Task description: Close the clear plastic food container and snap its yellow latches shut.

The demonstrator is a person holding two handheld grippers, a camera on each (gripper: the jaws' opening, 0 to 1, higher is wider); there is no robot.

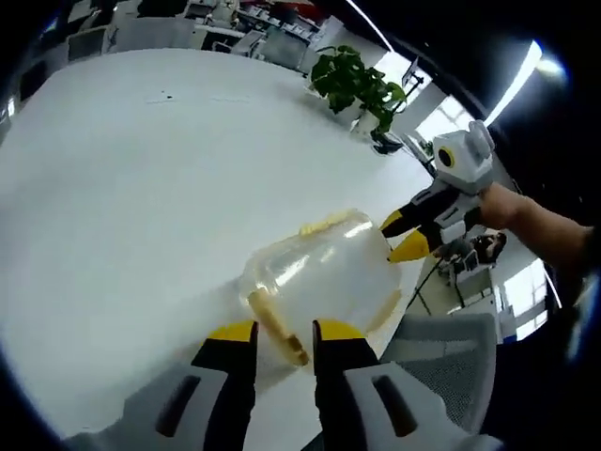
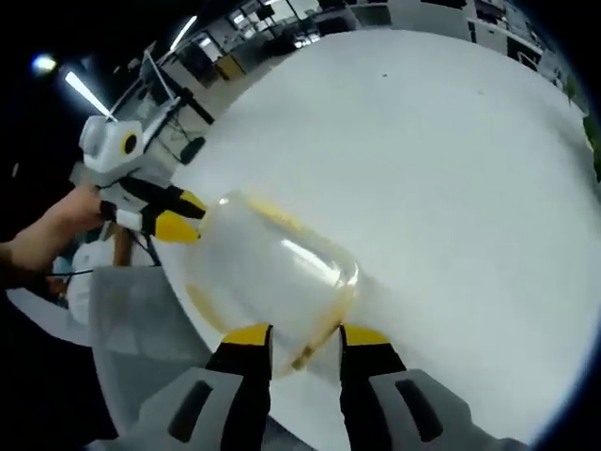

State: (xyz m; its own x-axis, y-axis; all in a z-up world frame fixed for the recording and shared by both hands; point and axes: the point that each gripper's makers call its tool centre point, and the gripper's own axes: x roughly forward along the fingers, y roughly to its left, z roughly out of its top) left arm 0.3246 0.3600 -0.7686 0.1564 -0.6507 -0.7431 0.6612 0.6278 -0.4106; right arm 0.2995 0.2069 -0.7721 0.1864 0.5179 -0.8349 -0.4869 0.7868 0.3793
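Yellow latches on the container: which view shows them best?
Left gripper view: the near latch lies in full between the left gripper jaws, another beyond. Right gripper view gives just a thin latch through the clear container.

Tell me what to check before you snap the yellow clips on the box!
1. Box on the table: ok, near the edge.
2. Lid sitting flat on the box: cannot tell, plastic too clear.
3. Left gripper lined up with a clip: ok, jaws either side of it.
4. Right gripper lined up with its clip: ok.
5. Clips snapped down: cannot tell.
6. Chair beside the table edge, out of the way: ok.
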